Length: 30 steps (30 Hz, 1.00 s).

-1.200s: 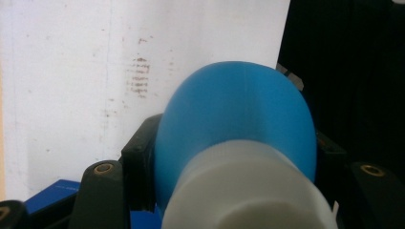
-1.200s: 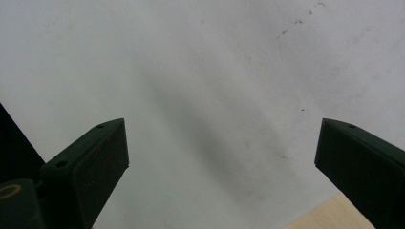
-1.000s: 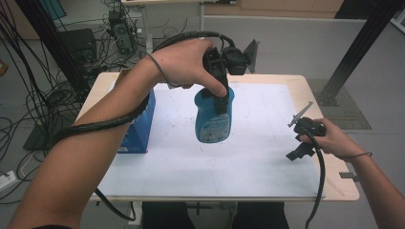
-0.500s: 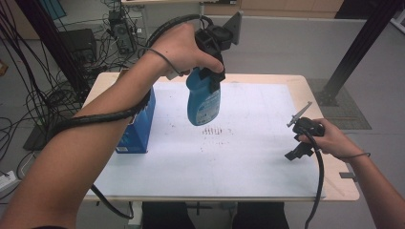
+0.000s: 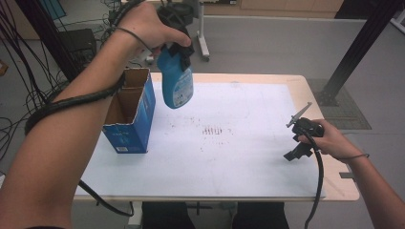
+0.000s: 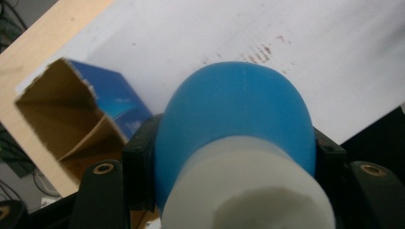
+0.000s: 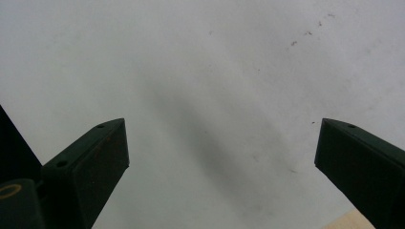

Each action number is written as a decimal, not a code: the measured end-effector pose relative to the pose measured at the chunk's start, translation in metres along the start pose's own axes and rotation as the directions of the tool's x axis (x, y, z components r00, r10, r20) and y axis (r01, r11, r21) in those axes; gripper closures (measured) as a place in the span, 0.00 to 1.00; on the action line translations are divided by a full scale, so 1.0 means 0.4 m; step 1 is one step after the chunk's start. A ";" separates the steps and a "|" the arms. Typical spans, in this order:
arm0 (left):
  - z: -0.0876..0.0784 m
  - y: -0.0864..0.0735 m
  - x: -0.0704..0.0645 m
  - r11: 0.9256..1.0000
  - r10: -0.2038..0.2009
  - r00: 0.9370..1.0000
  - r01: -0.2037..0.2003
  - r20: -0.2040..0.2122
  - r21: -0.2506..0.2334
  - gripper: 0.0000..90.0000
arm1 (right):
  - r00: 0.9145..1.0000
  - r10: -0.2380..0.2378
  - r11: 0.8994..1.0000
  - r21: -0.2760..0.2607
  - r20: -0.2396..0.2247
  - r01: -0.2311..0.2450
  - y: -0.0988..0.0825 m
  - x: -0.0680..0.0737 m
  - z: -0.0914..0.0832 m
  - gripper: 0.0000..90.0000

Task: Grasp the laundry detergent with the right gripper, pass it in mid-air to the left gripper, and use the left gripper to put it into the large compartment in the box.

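Hanging upright, neck up, a blue bottle point(image 5: 175, 78) was clamped in the left gripper point(image 5: 177, 45) above the table's point(image 5: 248, 162) far left. The open box point(image 5: 130, 112) sat just below, to its left. The right gripper point(image 5: 302, 138), jaws wide and empty, rested far right.

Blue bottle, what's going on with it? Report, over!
Left gripper shut on bottle, in the air beside open box. Right gripper open, empty, over table. Nothing blocking.
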<state>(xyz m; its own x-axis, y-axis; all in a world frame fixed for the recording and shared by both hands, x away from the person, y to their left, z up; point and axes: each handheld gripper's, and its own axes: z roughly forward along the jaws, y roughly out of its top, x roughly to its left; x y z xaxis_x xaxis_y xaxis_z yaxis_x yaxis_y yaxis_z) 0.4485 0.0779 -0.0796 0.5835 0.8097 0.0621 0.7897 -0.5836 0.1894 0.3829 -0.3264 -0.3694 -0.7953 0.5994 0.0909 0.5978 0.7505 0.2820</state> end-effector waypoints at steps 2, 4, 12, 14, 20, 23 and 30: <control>-0.006 -0.009 0.029 1.000 -0.029 1.000 0.029 -0.001 -0.007 0.42 | 1.000 -0.002 1.000 0.001 -0.003 0.002 0.001 0.002 0.003 0.05; -0.009 -0.018 0.050 0.998 -0.066 0.998 0.066 -0.010 -0.015 0.42 | 1.000 -0.005 1.000 0.001 -0.001 0.005 0.003 0.002 0.006 0.05; -0.019 -0.059 0.142 0.988 -0.157 0.987 0.157 -0.018 -0.011 0.42 | 1.000 -0.004 1.000 -0.009 -0.002 0.004 0.006 0.002 0.006 0.04; -0.025 -0.072 0.163 0.981 -0.192 0.981 0.192 -0.020 -0.020 0.42 | 1.000 -0.007 1.000 -0.007 -0.001 0.007 0.007 0.002 0.007 0.05; -0.041 -0.108 0.224 0.961 -0.275 0.960 0.275 -0.042 -0.010 0.42 | 1.000 -0.008 1.000 -0.009 -0.001 0.008 0.009 0.003 0.006 0.05; -0.044 -0.124 0.251 0.948 -0.318 0.946 0.318 -0.059 -0.005 0.42 | 1.000 -0.008 1.000 -0.010 -0.002 0.008 0.012 0.005 0.007 0.05; -0.038 -0.157 0.296 0.920 -0.392 0.919 0.392 -0.049 0.004 0.42 | 1.000 -0.011 1.000 -0.012 0.000 0.011 0.017 0.006 0.005 0.04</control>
<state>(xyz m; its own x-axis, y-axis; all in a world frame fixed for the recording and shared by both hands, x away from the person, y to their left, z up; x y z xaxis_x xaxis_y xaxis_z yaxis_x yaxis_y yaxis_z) 0.4650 0.2113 -0.0691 0.2174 0.9756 0.0306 0.9560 -0.2192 0.1950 0.3851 -0.3194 -0.3691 -0.8021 0.5908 0.0873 0.5874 0.7539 0.2944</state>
